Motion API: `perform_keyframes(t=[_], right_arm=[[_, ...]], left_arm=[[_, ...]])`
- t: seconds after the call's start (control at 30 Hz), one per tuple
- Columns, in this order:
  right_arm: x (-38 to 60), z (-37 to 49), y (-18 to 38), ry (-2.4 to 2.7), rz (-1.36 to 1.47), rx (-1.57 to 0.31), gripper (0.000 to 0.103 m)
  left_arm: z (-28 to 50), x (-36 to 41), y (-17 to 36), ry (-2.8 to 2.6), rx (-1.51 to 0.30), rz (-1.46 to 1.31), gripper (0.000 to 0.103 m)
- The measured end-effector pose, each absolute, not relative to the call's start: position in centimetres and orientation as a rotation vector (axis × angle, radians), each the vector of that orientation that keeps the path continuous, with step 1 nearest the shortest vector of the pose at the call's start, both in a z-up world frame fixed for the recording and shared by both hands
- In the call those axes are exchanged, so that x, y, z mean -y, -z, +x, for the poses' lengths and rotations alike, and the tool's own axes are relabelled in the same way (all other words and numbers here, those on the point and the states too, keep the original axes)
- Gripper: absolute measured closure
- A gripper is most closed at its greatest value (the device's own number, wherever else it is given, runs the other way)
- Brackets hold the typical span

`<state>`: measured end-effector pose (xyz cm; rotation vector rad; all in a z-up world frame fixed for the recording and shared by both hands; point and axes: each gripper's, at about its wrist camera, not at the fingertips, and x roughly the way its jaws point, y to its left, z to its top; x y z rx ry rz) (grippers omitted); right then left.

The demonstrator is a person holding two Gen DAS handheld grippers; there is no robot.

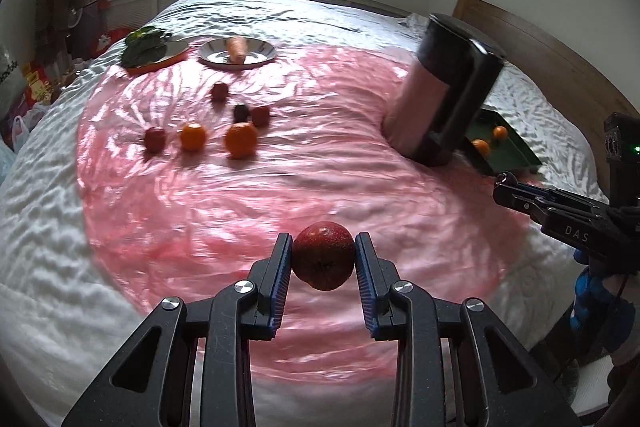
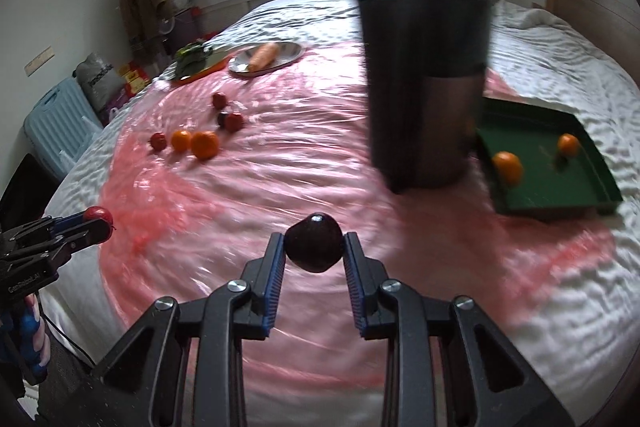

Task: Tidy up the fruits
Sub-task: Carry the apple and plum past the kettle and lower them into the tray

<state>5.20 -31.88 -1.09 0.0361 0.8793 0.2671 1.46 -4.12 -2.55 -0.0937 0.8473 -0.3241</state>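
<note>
Left gripper (image 1: pixel 323 259): fingers clamped on a red fruit (image 1: pixel 323 255), held above the pink sheet (image 1: pixel 280 187) on the bed. Right gripper (image 2: pixel 314 251): clamped on a dark fruit (image 2: pixel 315 242). Open sheet ahead; dark canister (image 2: pixel 426 83) stands beside green tray (image 2: pixel 592 205) near the right edge.

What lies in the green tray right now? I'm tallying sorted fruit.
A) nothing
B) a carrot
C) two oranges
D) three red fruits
C: the green tray holds two oranges; the carrot lies on a silver plate farther back.
</note>
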Motion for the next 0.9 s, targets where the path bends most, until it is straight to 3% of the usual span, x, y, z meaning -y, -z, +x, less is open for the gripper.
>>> perform_keyframes(t=[0.4,0.9], right_arm=[[42.0,4.8,0.9,-0.129,0.093,-0.855,0.055],[53.7,10.2,1.9,0.000,0.162,-0.820,0.055]], left_arm=[[1.9,15.4,1.3,0.510,-0.854,-0.043,0.076],[7.2,29.8,1.2,0.688,-0.881,0.007,0.076]])
